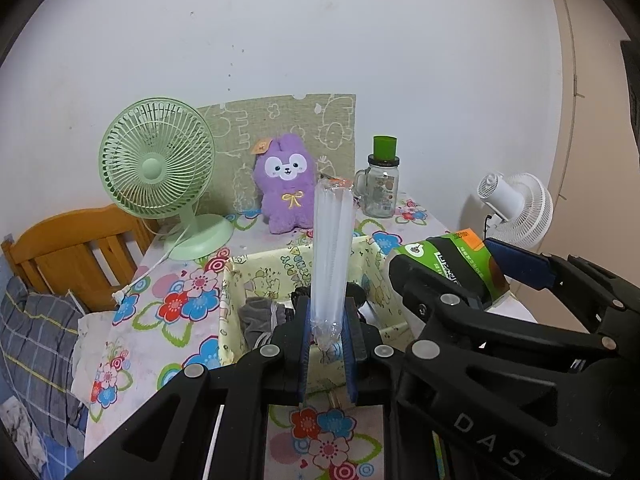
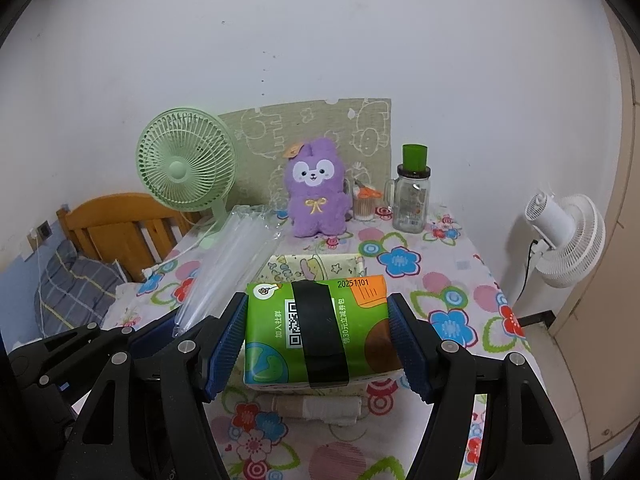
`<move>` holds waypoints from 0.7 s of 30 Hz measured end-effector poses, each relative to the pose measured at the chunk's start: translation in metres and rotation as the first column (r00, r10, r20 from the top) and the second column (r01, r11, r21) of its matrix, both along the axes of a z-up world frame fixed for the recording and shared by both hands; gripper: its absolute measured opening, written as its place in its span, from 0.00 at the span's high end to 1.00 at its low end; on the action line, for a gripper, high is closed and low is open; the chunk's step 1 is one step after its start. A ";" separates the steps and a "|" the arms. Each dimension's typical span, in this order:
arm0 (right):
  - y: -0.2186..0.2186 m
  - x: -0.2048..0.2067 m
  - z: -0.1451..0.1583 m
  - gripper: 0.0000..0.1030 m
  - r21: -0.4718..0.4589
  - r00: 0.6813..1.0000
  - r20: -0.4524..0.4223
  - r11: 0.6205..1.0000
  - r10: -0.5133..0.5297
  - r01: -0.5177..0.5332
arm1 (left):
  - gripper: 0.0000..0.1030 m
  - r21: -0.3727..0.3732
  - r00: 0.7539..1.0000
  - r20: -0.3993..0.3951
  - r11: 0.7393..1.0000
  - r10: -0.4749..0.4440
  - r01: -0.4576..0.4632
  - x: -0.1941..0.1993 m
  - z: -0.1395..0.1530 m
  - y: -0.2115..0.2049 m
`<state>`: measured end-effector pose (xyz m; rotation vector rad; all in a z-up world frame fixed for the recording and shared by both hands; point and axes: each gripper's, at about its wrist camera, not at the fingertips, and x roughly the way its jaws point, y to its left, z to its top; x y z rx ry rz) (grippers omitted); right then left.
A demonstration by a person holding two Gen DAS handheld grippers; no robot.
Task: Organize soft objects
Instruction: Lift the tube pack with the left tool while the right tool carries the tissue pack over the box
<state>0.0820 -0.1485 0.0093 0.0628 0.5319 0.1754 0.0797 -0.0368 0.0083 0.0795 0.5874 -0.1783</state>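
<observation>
My left gripper (image 1: 327, 354) is shut on a clear plastic packet of white straws (image 1: 332, 256) that stands upright above a pale yellow fabric basket (image 1: 230, 300). Grey cloth (image 1: 260, 320) lies inside the basket. My right gripper (image 2: 316, 340) is shut on a green tissue pack (image 2: 272, 332) with a black band, held over the basket (image 2: 320, 266); the same pack (image 1: 448, 264) shows at the right of the left wrist view. The straw packet (image 2: 228, 268) slants at the left of the right wrist view. A purple plush rabbit (image 1: 286, 184) (image 2: 318, 190) sits at the table's back.
A green desk fan (image 1: 158, 168) stands back left and a glass jar with a green lid (image 1: 380, 184) back right. A white fan (image 2: 564, 232) is off the table's right edge. A wooden bed frame (image 1: 68, 248) lies left. A rolled cloth (image 2: 316, 406) rests on the floral tablecloth (image 2: 440, 280).
</observation>
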 end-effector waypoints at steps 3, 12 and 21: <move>0.001 0.008 0.001 0.30 -0.001 1.000 -0.003 1.000 0.000 0.000 | 0.88 -0.001 1.000 -0.003 1.000 0.003 -0.003 0.007 0.000 0.001; 0.004 0.031 0.000 0.30 0.000 1.000 -0.017 1.000 -0.002 0.002 | 0.88 0.003 1.000 -0.018 1.000 0.012 -0.012 0.027 -0.003 0.003; 0.007 0.056 -0.008 0.30 -0.005 0.999 -0.042 1.000 0.001 -0.001 | 0.88 -0.002 0.998 -0.051 1.000 0.021 -0.021 0.054 -0.012 0.005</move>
